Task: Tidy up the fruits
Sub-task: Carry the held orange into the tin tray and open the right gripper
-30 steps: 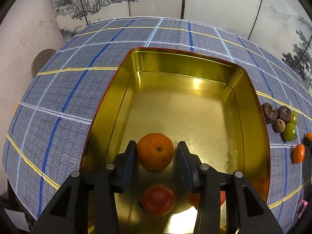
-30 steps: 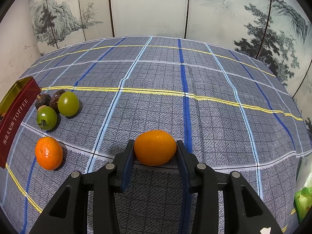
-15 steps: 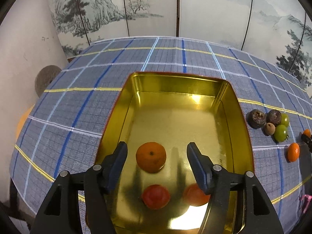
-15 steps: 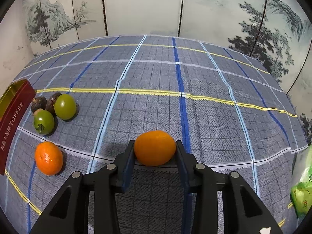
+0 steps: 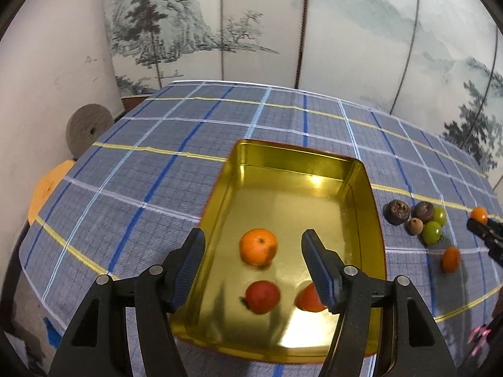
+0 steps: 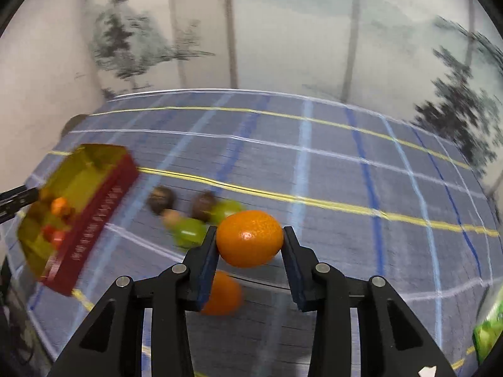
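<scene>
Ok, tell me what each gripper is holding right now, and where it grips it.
The right gripper holds an orange citrus fruit, pads pressed on its two opposite sides. The left gripper holds nothing; its jaws are open above the gold tin.

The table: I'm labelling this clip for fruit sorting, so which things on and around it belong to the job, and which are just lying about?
Part of the job:
- gold tin
- mandarin in the tin
- two red fruits in the tin
- orange held by the right gripper
- loose orange
- green fruits
- brown fruits

Lying about:
- stone disc
- green packet
</scene>
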A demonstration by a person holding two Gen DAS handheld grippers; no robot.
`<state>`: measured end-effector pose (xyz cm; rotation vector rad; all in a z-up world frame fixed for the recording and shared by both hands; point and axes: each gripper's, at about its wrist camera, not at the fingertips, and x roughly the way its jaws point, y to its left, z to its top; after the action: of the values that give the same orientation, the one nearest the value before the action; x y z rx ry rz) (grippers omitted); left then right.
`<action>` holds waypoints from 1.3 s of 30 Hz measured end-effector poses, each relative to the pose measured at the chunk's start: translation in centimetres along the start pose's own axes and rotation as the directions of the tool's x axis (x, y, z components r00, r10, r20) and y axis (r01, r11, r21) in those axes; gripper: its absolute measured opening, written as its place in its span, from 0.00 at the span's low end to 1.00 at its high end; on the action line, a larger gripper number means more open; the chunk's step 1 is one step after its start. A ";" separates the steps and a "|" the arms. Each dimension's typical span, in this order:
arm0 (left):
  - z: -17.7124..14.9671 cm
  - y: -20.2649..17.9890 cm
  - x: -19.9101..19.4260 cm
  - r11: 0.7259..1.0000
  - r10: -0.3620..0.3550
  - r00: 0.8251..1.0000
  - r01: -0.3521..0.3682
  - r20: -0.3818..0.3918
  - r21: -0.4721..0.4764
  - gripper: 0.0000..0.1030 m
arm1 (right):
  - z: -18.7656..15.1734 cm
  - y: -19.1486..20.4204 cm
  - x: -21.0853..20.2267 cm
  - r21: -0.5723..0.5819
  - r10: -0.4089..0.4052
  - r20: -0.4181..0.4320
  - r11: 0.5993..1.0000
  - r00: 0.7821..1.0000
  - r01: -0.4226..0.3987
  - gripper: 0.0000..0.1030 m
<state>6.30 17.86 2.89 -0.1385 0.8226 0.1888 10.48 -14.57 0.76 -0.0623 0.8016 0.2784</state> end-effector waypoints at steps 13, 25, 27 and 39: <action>-1.2 5.4 -2.1 0.988 0.104 0.995 -0.103 0.006 -0.114 0.63 | 3.3 15.4 1.0 -0.231 0.274 -0.021 0.934 0.961 -0.272 0.35; -2.9 8.2 -1.7 0.974 0.158 0.986 -0.165 -0.055 -0.152 0.63 | 2.6 22.4 6.7 -0.320 0.286 -0.179 0.888 0.941 -0.331 0.35; -3.1 8.3 -1.5 0.974 0.160 0.985 -0.167 -0.061 -0.152 0.63 | 2.4 22.9 7.1 -0.327 0.281 -0.190 0.885 0.941 -0.330 0.35; -3.4 9.6 -1.3 0.968 0.162 0.983 -0.174 -0.084 -0.178 0.64 | 1.6 24.1 9.0 -0.355 0.256 -0.243 0.874 0.935 -0.332 0.36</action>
<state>0.93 26.37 1.06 -0.2517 0.8853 0.4231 11.06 10.86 -3.36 -0.3504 0.9359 0.7339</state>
